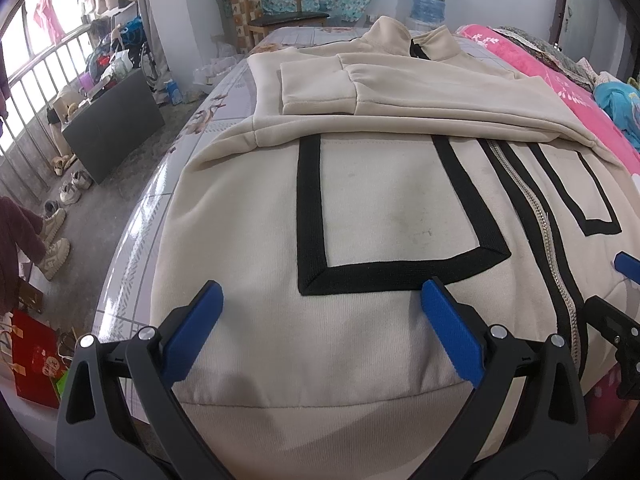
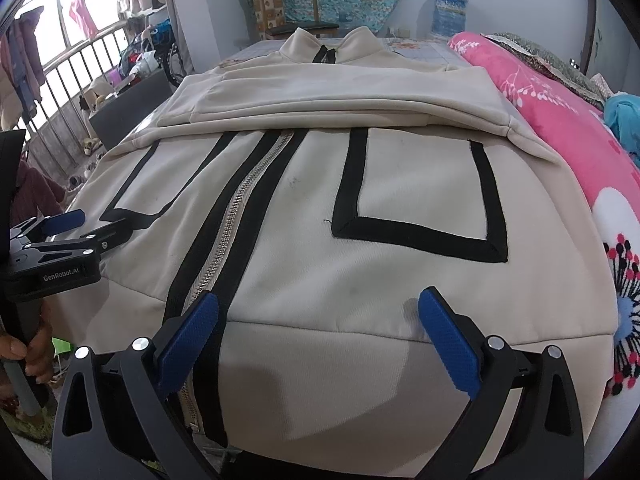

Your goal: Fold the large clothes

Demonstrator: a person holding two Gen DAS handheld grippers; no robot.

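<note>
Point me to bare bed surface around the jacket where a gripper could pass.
Free: the strip of tiled sheet between the cream jacket and the bed's left edge, and the patch beyond the collar toward the chair. Crowded: the right side, where the pink blanket butts against the jacket.

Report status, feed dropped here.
Left tool and right tool open, over hem. Cream jacket flat on bed, sleeves folded across. Pink blanket alongside, clear.

a cream zip-front jacket point(image 1: 380, 208) lies flat on the bed, front up, collar at the far end. both sleeves are folded across the chest. black tape outlines two square pockets flanking a closed silver zipper point(image 2: 236, 216).
</note>
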